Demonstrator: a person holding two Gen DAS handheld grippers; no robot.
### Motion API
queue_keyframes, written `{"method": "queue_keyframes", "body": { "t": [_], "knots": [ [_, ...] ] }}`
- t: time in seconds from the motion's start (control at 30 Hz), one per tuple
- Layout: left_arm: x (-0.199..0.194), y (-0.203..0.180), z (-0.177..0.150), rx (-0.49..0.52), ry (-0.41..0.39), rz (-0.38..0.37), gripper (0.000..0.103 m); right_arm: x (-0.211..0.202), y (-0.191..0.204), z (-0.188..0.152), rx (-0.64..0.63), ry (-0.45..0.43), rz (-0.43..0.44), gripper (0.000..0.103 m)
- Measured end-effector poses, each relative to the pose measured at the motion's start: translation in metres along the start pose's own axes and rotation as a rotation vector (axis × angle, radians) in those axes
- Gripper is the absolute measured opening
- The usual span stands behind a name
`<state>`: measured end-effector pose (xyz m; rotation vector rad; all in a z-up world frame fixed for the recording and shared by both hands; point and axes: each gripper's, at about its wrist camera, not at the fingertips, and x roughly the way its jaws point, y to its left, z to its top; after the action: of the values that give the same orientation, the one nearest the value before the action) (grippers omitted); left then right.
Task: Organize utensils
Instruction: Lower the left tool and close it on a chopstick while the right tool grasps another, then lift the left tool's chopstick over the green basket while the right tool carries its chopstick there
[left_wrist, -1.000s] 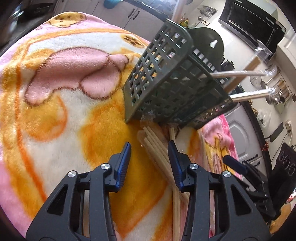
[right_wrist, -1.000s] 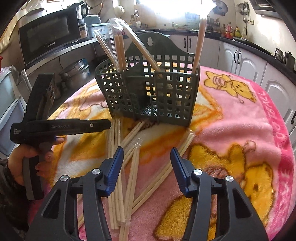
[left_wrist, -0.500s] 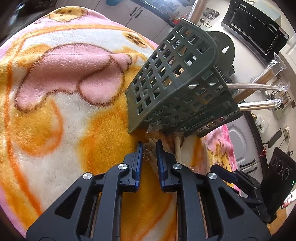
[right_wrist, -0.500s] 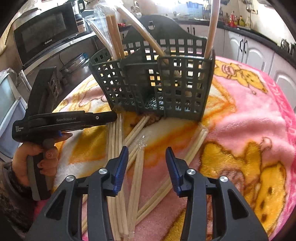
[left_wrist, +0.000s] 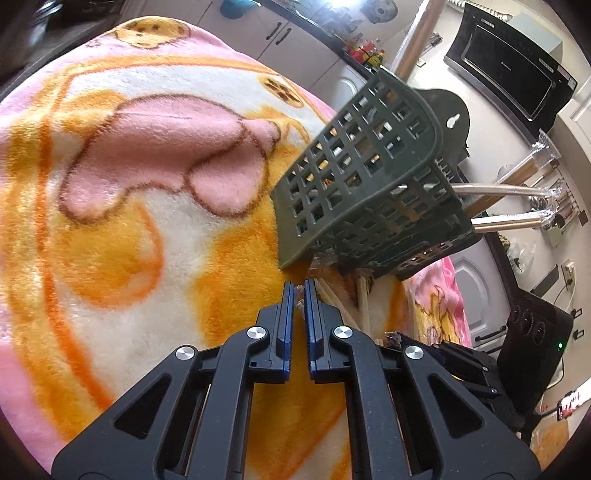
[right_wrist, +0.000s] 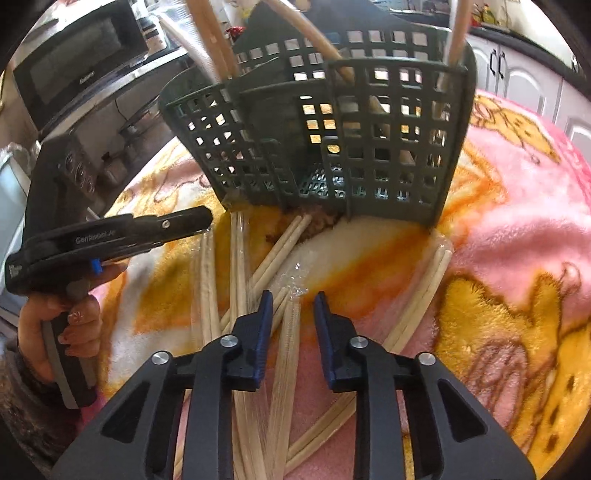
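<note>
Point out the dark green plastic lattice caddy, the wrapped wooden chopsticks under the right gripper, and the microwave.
Dark green plastic lattice caddy (right_wrist: 391, 147): right wrist view, front wall.
Wrapped wooden chopsticks (right_wrist: 290, 332): right wrist view, mid-length, between the jaws.
Microwave (right_wrist: 79, 62): right wrist view, door.

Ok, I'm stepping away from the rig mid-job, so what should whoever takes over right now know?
The left gripper is shut, tip low among the loose chopsticks by the basket; whether it pinches one, I cannot tell.
The right gripper has just been closing around a wrapped chopstick pair; pads not yet on it.
Done: a few standing pairs are in the basket.
Left: many pairs lie on the blanket in front of it.
</note>
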<state>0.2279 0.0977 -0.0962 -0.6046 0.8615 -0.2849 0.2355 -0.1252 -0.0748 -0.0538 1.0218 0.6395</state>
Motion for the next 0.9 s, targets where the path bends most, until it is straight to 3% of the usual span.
{"method": "queue_keyframes", "body": {
  "t": [0.1,0.63,0.9],
  "knots": [
    [-0.007,0.001,0.001,0.003,-0.018,0.007,0.003,0.000,-0.002,0.000,0.020,-0.001,0.025,0.010],
    [-0.065,-0.034,0.000,0.095,-0.181,0.003,0.002,-0.062,-0.028,-0.007,0.072,-0.143,-0.031,0.010],
    [-0.082,-0.055,-0.003,0.136,-0.219,-0.021,0.002,-0.093,-0.030,-0.011,0.091,-0.224,-0.054,0.010]
  ]
}}
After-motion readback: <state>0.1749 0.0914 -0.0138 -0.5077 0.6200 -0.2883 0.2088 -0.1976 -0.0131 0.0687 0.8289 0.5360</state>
